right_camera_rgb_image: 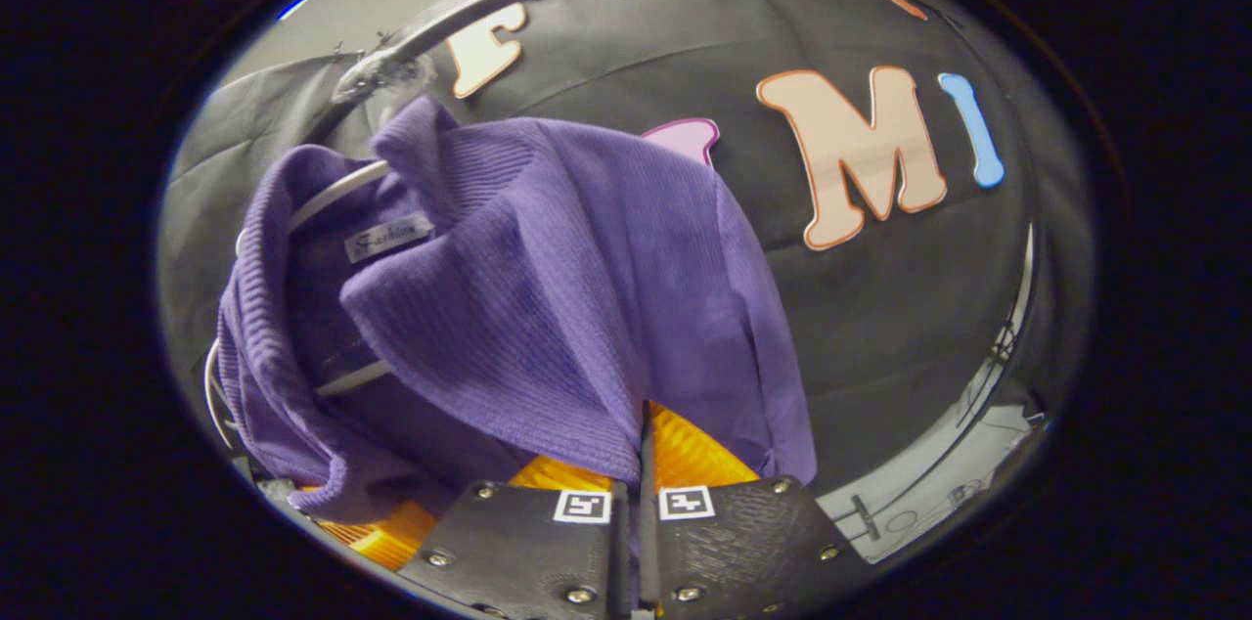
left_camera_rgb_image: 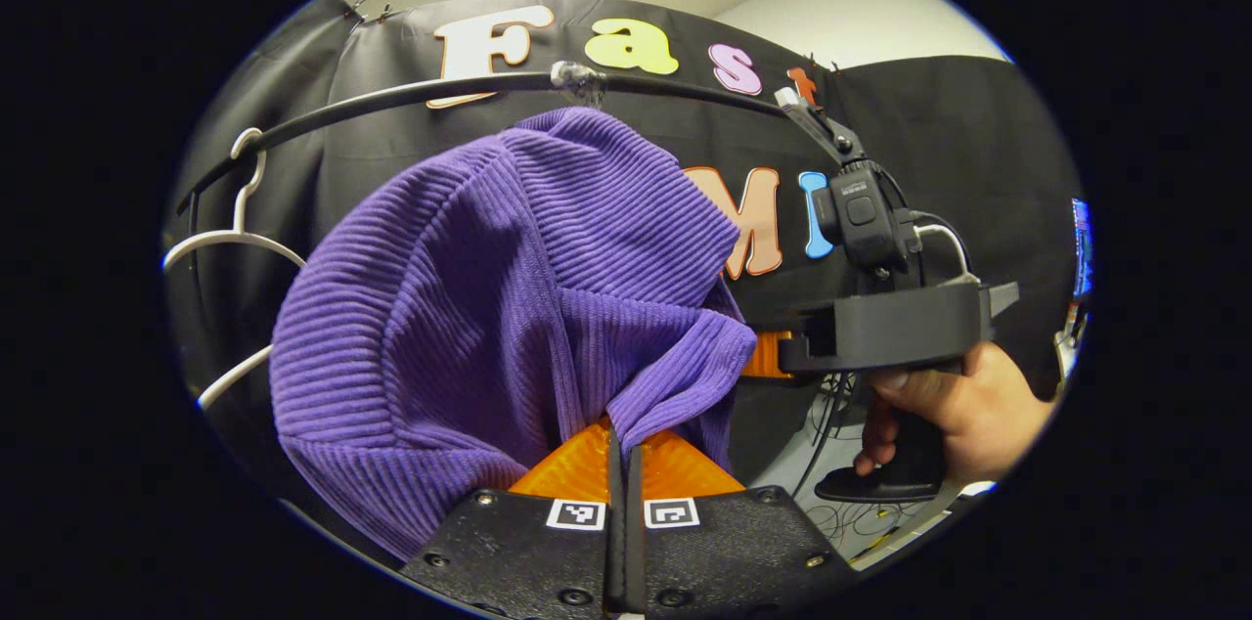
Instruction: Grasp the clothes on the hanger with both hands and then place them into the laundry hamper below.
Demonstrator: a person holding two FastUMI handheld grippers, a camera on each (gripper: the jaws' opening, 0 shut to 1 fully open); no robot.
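Purple ribbed sweater (left_camera_rgb_image: 469, 307) is being hung beneath the black rail (left_camera_rgb_image: 391, 97), on a white hanger (right_camera_rgb_image: 337, 193). It is being pinched by the left gripper (left_camera_rgb_image: 623, 444) and right gripper (right_camera_rgb_image: 646, 434), both clenched on fabric.

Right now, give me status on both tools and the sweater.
Left tool shut on purple sweater. Right tool shut on it too. Sweater on white hanger, under rail.

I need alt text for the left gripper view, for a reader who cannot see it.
The left gripper is shut on a fold of a purple ribbed sweater hanging below a black rail. To the right, a hand holds the right gripper at the sweater's edge; a white hanger hangs at left.
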